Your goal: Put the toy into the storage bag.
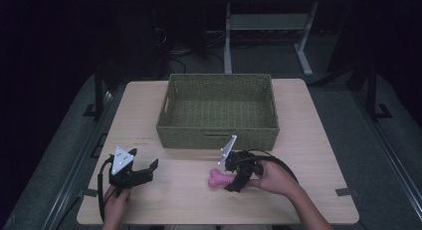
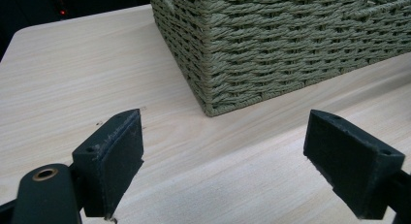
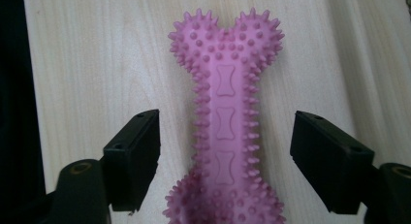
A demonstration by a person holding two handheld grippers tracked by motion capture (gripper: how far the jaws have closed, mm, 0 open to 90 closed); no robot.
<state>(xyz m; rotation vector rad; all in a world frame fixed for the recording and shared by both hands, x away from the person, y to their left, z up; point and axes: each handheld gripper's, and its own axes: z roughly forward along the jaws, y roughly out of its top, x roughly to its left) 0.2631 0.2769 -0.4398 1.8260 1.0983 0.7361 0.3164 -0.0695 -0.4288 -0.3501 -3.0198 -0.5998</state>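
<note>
A pink spiky bone toy lies flat on the wooden table, in front of the green woven basket. My right gripper is low over the toy's near end and is open. In the right gripper view the bone runs lengthwise between the two black pads, with a gap on each side. My left gripper rests at the table's front left, open with nothing between its jaws. In the left gripper view it faces the basket's near corner.
The basket holds nothing that I can see and stands at the table's middle back. Bare tabletop stretches between the two grippers. Dark floor, table legs and cables lie beyond the far edge.
</note>
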